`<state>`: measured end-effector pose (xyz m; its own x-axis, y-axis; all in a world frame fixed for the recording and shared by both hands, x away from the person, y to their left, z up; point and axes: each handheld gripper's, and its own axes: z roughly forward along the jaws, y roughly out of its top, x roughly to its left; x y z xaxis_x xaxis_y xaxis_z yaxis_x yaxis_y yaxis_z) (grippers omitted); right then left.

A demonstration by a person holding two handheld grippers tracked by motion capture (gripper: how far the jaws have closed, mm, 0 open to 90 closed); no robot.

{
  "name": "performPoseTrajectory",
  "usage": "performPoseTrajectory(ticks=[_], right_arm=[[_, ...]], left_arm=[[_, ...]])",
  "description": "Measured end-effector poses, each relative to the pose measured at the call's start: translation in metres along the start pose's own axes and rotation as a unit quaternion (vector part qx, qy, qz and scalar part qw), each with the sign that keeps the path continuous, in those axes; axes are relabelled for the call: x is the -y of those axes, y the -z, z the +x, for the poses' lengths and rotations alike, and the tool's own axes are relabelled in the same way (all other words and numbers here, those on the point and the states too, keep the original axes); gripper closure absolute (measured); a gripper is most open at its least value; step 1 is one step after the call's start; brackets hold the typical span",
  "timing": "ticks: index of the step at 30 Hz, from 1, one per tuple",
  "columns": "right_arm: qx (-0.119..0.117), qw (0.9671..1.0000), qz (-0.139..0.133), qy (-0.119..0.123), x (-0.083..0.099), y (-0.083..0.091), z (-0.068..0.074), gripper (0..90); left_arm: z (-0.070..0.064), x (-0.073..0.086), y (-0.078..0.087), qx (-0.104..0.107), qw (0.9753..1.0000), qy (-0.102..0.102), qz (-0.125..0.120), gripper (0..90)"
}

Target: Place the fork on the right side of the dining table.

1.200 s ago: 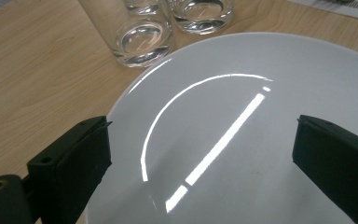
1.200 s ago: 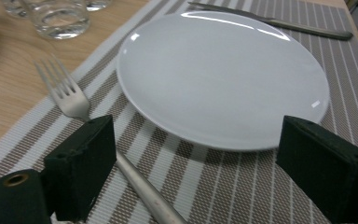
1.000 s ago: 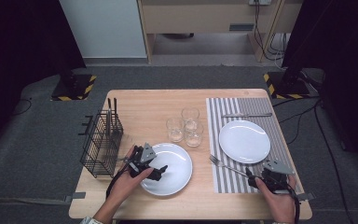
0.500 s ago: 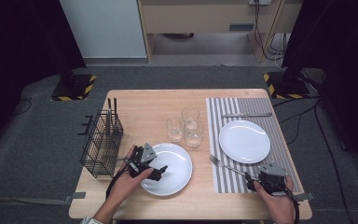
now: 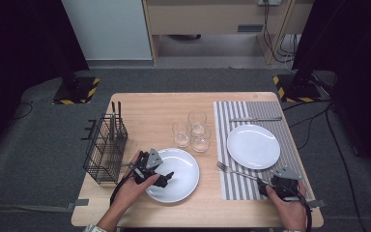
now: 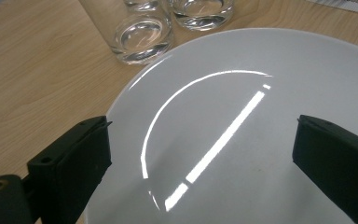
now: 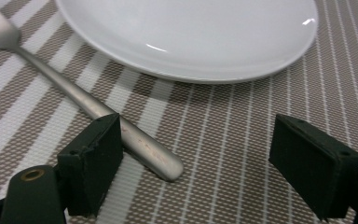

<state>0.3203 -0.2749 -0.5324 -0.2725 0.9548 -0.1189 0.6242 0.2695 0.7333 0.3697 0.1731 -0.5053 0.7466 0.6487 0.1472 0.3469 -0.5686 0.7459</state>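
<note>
Hovering low over the striped placemat [image 5: 256,145], the right gripper [image 7: 200,158] is holding its jaws wide apart with nothing between them; the end of the fork [image 7: 88,105] handle is lying just inside the left jaw, close to its inner face, and whether they touch cannot be told. That fork is resting flat on the placemat, its tines pointing away from the gripper, its handle running just beside the rim of the far plate [image 7: 191,32]. Seen from the high view, the right gripper [image 5: 281,186] is sitting at the placemat's near right corner, with the fork [image 5: 239,172] stretching from it toward the placemat's near left edge. Off the placemat's left side, the left gripper [image 6: 200,154] is also standing wide open and empty above the near plate [image 6: 242,116], with three glasses [image 5: 193,129] standing between the placemat and a wire basket [image 5: 104,145].
</note>
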Motion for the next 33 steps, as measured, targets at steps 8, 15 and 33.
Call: performPoseTrajectory(ticks=[8,15,33], right_arm=[[-0.003,0.9995,-0.015,-0.027,-0.004,0.000,-0.009,24.8],[-0.042,0.9959,-0.074,-0.031,-0.023,0.008,-0.007,31.6],[-0.135,0.9820,-0.110,0.073,-0.078,-0.017,0.062,65.8]], left_arm=[[-0.002,-0.001,-0.001,0.001,1.0000,-0.002,0.000,3.6],[-0.001,0.000,-0.001,-0.001,1.0000,-0.001,0.001,3.6],[0.000,0.001,-0.001,-0.003,1.0000,-0.001,0.003,3.7]])
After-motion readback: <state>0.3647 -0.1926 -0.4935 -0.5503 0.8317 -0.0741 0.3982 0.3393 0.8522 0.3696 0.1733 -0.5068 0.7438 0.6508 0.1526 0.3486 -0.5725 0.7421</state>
